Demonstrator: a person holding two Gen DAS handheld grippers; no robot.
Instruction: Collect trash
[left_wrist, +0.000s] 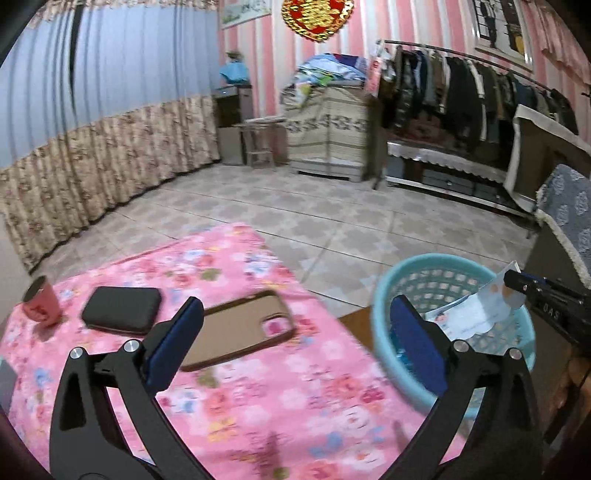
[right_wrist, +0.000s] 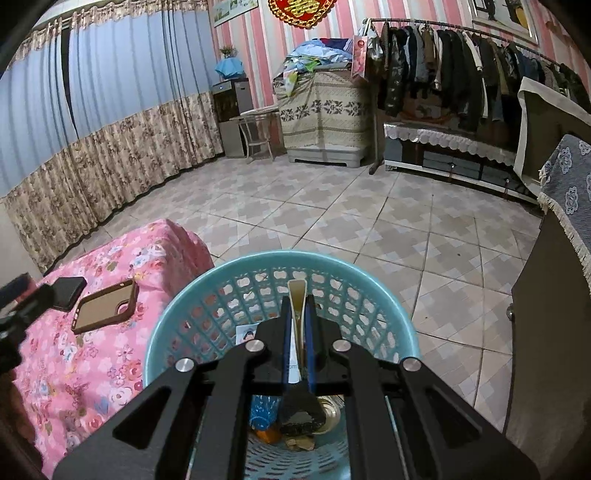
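Two tools are in play, and the right tool (right_wrist: 297, 317) is the one nearer the blue basket (right_wrist: 369, 273), directly above its open mouth. Its jaws are clamped on a thin flat wrapper (right_wrist: 297, 295), seen edge-on between the pads. The wrapper's long axis runs from near to far, along the line of the fingers, and its free end points at the basket's far wall. The coming move therefore turns on one relation: the basket lies straight below the wrapper, so a release should drop it among the scraps already at the bottom.

The left tool (left_wrist: 295, 332) stands wide open with nothing between its pads, over the pink flowered bench (left_wrist: 258, 406), with the basket to its right. In its view the wrapper (left_wrist: 476, 306) shows broadside above the basket rim (left_wrist: 380, 295), held at its right end.

Farther left on the bench lie a phone case (left_wrist: 236, 328), a black pouch (left_wrist: 122, 308) and a red cup (left_wrist: 40, 301).
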